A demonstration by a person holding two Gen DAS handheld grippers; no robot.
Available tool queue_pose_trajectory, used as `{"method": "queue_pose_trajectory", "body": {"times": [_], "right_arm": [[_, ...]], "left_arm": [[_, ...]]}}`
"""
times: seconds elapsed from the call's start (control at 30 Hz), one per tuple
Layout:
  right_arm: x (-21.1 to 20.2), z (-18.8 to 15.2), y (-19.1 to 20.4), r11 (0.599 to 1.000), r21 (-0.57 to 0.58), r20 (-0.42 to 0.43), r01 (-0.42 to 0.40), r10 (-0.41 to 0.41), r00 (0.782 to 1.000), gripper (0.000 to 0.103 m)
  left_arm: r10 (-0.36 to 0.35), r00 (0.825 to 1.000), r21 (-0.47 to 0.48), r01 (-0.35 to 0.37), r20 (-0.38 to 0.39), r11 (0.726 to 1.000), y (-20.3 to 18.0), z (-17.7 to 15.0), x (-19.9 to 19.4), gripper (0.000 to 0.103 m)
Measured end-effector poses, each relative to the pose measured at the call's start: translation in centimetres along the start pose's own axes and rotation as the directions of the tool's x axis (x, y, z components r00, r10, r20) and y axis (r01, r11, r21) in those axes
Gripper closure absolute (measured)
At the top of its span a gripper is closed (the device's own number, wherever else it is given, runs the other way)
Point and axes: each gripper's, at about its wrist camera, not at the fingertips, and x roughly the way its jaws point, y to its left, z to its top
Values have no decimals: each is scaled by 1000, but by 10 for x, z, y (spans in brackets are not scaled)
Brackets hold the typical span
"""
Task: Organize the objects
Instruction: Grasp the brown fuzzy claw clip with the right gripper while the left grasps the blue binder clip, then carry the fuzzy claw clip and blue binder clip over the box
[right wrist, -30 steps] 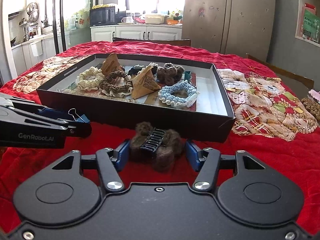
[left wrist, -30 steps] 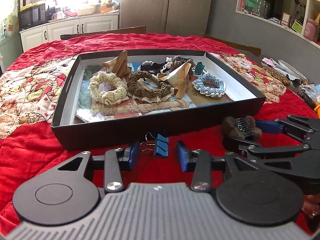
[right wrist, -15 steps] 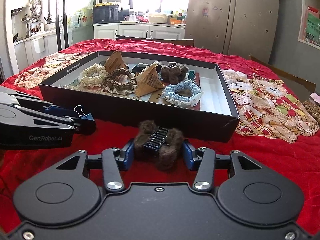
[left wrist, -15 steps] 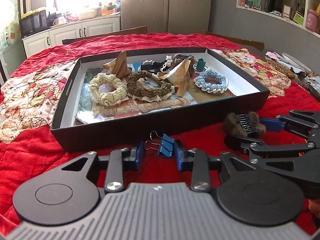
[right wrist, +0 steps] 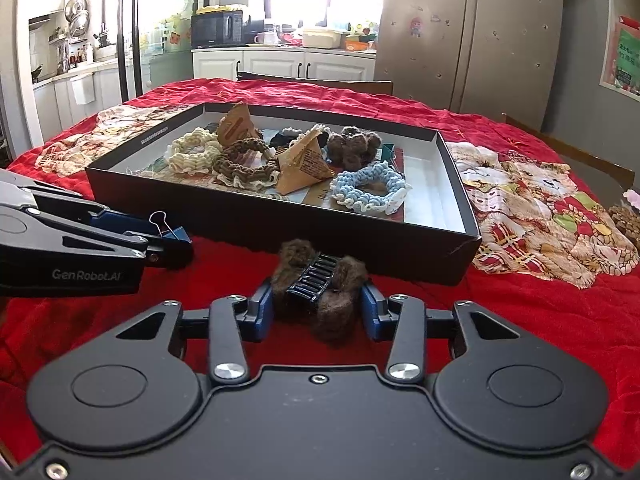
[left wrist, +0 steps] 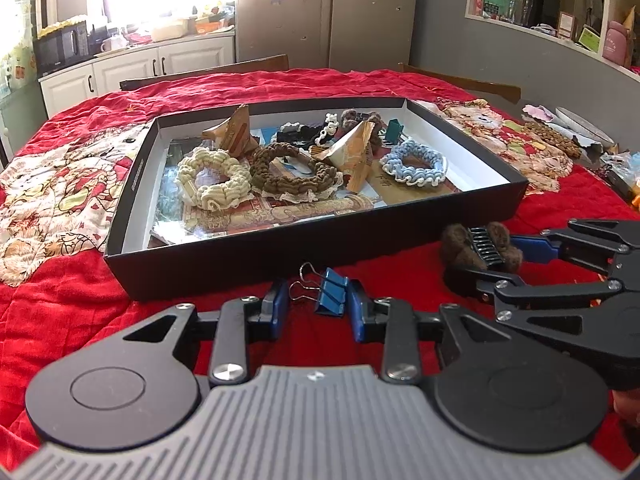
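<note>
My left gripper (left wrist: 318, 307) is shut on a blue binder clip (left wrist: 330, 291) and holds it just in front of the black box (left wrist: 280, 254). The clip also shows in the right wrist view (right wrist: 172, 232). My right gripper (right wrist: 318, 310) is shut on a brown furry hair claw (right wrist: 320, 280), which also shows in the left wrist view (left wrist: 480, 244). The box (right wrist: 400, 254) holds cream (left wrist: 212, 178), brown (left wrist: 294, 174) and blue (left wrist: 414, 164) crocheted scrunchies, paper pyramids (left wrist: 354, 150) and other clips.
A red quilted cloth (left wrist: 60, 320) covers the table. Chair backs (left wrist: 208, 72) stand behind it. Small items and a plate (left wrist: 576, 124) lie at the far right. Kitchen cabinets and a fridge are in the background.
Both grippers closed on their objects and lifted them slightly off the cloth. The left gripper's jaws narrowed around the binder clip.
</note>
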Motion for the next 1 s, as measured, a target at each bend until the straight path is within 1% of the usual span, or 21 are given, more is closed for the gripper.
{"method": "queue_pose_trajectory", "body": {"times": [0.57,0.77,1.0], "right_arm": [[-28,10,4,998,-40,40,-51,53,998,62],[-40,18,8,996,-61,69,-66,71,995,62],[-52,31,9,995,-80,111,-63,72,991,62]], "left_arm": [[-57,997,30,56,42,998,0,1,-36,68],[-70,995,32,68,66,997,1,6,-47,68],[-77,991,24,75,109,997,4,17,-59,68]]}}
